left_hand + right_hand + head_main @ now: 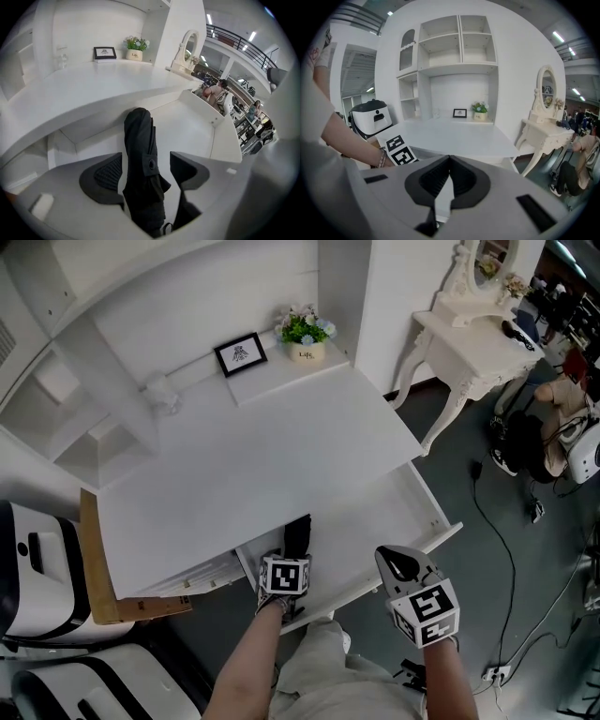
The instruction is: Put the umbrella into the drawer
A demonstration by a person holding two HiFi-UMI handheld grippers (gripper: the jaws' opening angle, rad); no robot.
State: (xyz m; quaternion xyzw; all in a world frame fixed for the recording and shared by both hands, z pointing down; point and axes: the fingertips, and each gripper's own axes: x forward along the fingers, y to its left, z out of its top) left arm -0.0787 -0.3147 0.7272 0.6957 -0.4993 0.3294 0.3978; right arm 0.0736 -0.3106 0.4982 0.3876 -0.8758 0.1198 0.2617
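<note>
Our left gripper (145, 158) has its jaws wide apart around the black umbrella (138, 136) lying in the open drawer (192, 126), and our right gripper (449, 159) is closed, empty.

One umbrella (140, 161), one drawer (439, 521), one frame (240, 354), one flowerpot (306, 351)

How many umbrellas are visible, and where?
1. The black folded umbrella lies in the open drawer, between the jaws of the open left claw, not gripped. More could be hidden under the desk top.
</note>
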